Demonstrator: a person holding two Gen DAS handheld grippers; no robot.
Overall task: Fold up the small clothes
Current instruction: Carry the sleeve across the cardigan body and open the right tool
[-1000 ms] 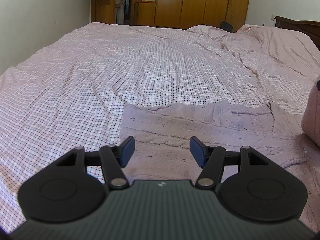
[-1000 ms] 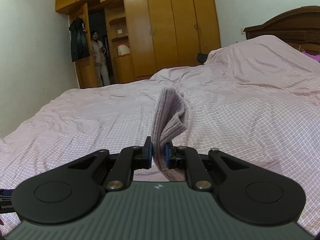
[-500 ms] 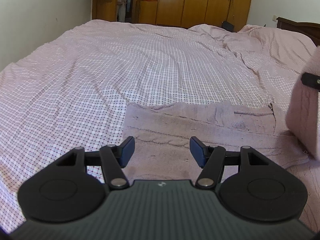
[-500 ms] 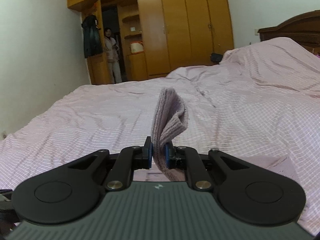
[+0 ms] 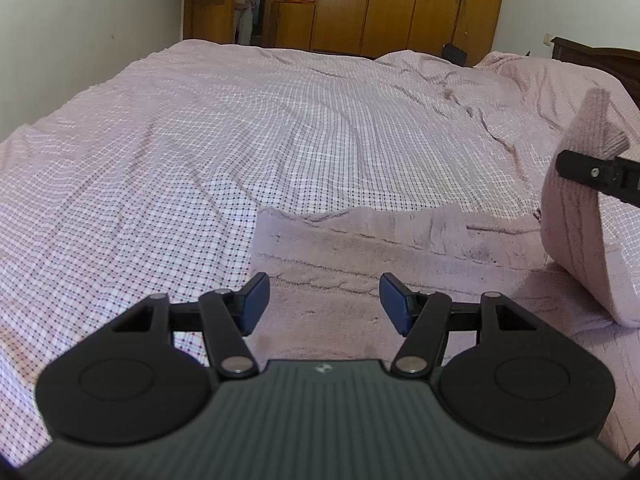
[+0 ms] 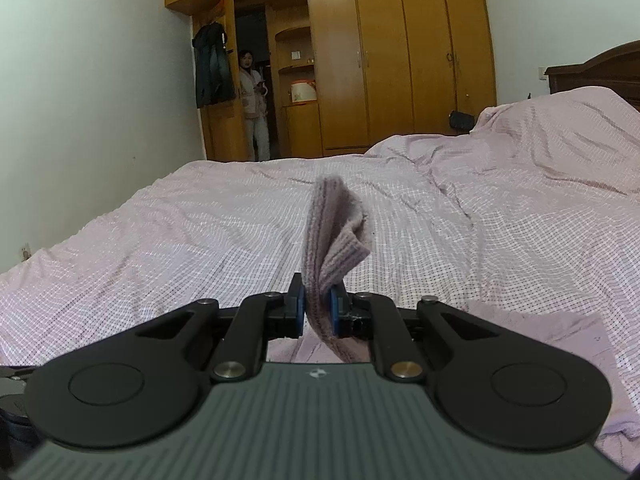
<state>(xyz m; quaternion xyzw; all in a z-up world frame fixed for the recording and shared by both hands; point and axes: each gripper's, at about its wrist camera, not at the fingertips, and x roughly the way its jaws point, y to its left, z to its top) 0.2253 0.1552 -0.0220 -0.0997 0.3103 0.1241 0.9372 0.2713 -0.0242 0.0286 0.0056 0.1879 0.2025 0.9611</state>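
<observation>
Right wrist: gripper [image 6: 318,306] pinches sweater [image 6: 334,236], fold upright.

Black linkage arms, silver pivot screws, blue-padded fingers [image 5: 253,302], ribbed grey body

Sweater [image 5: 360,248]: dusty mauve-pink knit, cable pattern; ribbed at the lifted part [image 6: 332,236]. Bedsheet [image 5: 200,160]: pale pink with a fine dark check grid. Left gripper [image 5: 322,300] and right gripper [image 6: 318,304]: black bodies, blue finger pads. Wardrobe [image 6: 400,60]: honey-brown wood. Headboard [image 6: 600,68]: dark brown.
</observation>
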